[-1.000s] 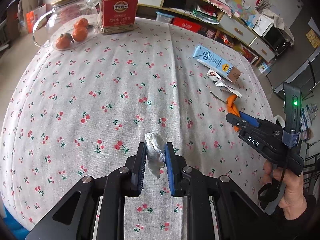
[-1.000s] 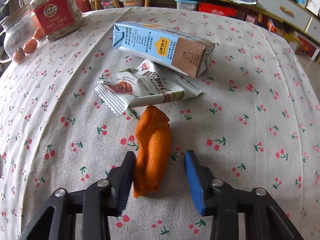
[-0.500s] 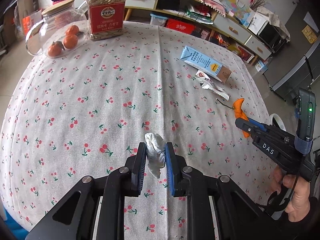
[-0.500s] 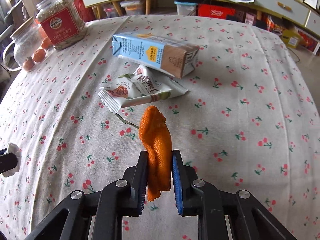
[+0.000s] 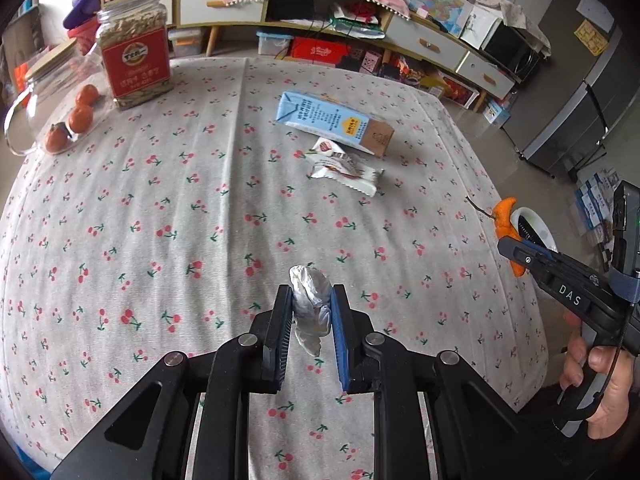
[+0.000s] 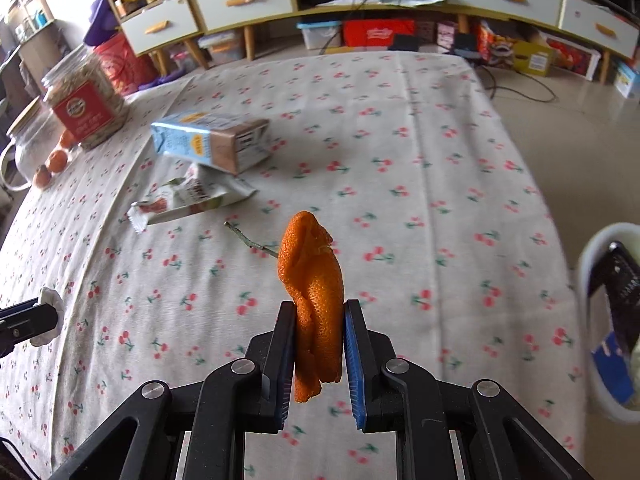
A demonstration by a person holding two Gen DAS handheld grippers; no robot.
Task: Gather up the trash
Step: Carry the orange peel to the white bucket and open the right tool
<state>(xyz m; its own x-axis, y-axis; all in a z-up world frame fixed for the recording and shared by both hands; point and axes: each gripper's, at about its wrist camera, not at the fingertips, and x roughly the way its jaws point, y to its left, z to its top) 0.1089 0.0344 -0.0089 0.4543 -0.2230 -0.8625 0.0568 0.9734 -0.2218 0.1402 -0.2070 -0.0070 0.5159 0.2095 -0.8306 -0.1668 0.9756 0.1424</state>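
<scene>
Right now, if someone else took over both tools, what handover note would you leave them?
Left tool: shut on the crumpled tissue, held above the table.
Right tool: shut on the orange peel, lifted near the white bin at the table's edge.
On the tablecloth: milk carton, snack wrapper.
Left: drop both held pieces, then collect carton and wrapper.

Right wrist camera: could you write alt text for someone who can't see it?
The right gripper pinches a piece of orange peel, lifted above a table with a cherry-print cloth. Behind it on the cloth lie a blue drink carton, a snack wrapper and a thin twig. A white bin sits off the table's right edge.
</scene>
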